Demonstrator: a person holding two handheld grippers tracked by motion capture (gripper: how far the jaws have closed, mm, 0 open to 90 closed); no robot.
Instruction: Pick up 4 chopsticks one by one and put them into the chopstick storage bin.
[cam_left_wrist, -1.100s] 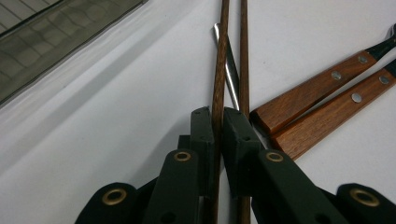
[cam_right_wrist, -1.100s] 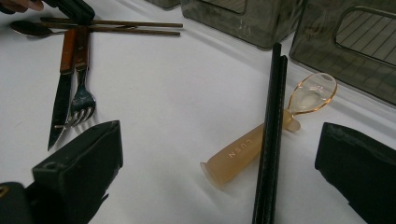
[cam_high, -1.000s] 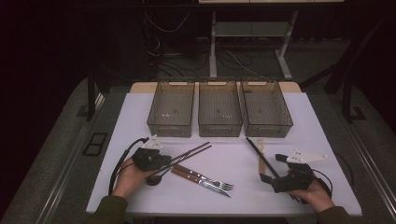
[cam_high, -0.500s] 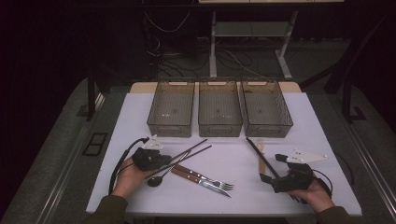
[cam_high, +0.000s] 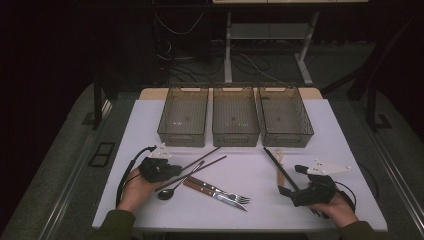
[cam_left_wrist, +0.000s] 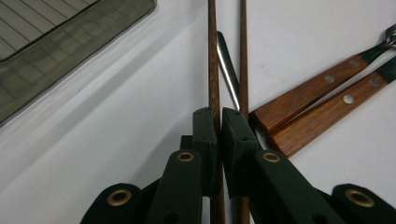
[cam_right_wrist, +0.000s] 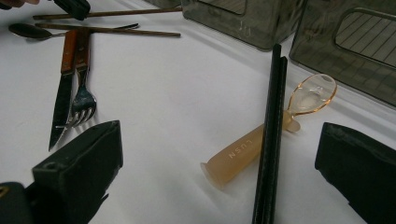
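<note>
My left gripper (cam_left_wrist: 219, 114) is shut on a brown wooden chopstick (cam_left_wrist: 212, 65) lying on the white table. A second brown chopstick (cam_left_wrist: 243, 51) runs just to its right, outside the jaws, over a metal spoon's handle (cam_left_wrist: 227, 70). In the high view this gripper (cam_high: 176, 170) sits at the front left. My right gripper (cam_high: 291, 180) rests at the front right with its jaws wide open. A pair of black chopsticks (cam_right_wrist: 270, 140) lies between them, across an amber plastic spoon (cam_right_wrist: 243, 151), touched by neither pad.
A wooden-handled knife (cam_high: 220, 196) and fork (cam_high: 222, 190) lie side by side at the front middle of the table (cam_high: 250, 170). Three smoky plastic bins (cam_high: 183, 136) (cam_high: 235, 136) (cam_high: 287, 136) stand in a row at the back. Cables trail from both grippers.
</note>
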